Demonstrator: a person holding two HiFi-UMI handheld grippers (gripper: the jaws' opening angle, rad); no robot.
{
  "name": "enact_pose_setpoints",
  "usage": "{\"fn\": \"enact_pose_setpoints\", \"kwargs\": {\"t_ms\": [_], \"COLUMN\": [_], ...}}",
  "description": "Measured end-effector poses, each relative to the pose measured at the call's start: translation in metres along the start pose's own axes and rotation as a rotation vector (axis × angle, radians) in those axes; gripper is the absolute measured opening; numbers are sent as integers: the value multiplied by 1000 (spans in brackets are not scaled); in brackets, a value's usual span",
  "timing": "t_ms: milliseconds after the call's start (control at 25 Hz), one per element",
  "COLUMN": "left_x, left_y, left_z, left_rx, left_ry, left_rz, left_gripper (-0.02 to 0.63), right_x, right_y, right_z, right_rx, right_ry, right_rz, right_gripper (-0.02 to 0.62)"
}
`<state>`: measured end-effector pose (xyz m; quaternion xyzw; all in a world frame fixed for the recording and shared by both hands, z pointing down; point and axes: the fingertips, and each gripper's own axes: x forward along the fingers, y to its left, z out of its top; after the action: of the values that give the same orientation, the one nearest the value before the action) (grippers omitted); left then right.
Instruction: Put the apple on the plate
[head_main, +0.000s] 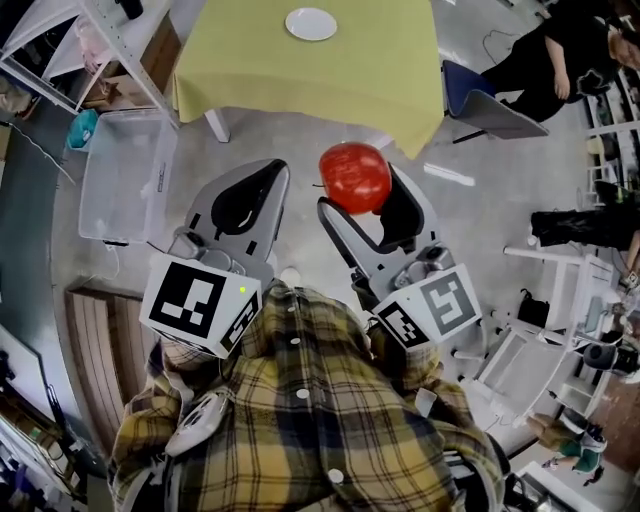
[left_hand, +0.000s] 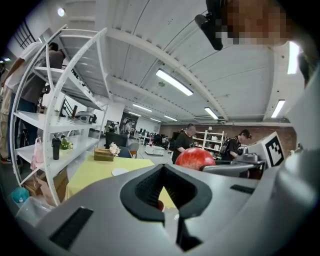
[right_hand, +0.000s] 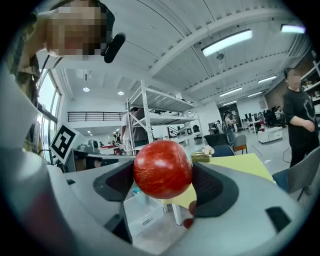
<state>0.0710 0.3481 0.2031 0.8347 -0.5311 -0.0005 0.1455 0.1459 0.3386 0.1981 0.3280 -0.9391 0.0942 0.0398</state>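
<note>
The carrying step is judged to be in hand. The red apple (head_main: 354, 177) is clamped between the jaws of the right gripper (right_hand: 163, 172), which are spread as wide as the fruit and pressed against its two sides. It is held in the air above the grey floor, short of the table's near edge.

The white plate (head_main: 311, 23) is seen empty at 12 o'clock in the head view, well apart from the apple, on the table with the yellow cloth (head_main: 330, 95). The left gripper (head_main: 268, 172) is held at 9 o'clock of the right one. Its jaws are brought together at the tips and nothing is gripped between them. A clear plastic bin (head_main: 125, 175) stands on the floor at 10 o'clock, off the likely path.

For the next move, the apple would have to be carried toward 12 o'clock, past the table edge, and lowered until it rests on the plate's middle. Only then should the jaws be parted. Since an apple can roll, a low, gentle release is called for.
</note>
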Motion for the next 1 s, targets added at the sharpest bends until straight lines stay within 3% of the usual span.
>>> {"fn": "enact_pose_setpoints", "kwargs": {"t_ms": [480,1000], "left_x": [46,88], "left_y": [82,117], "left_z": [24,20], "left_rx": [-1,-41], "left_ry": [24,72], "left_rz": [-83,-112], "left_gripper": [6,6], "right_x": [86,121], "right_y": [-29,-64], "right_z": [14,5], "right_rx": [18,54], "right_ry": [-2,52], "right_rz": [-101,-168], "right_gripper": [360,360]}}
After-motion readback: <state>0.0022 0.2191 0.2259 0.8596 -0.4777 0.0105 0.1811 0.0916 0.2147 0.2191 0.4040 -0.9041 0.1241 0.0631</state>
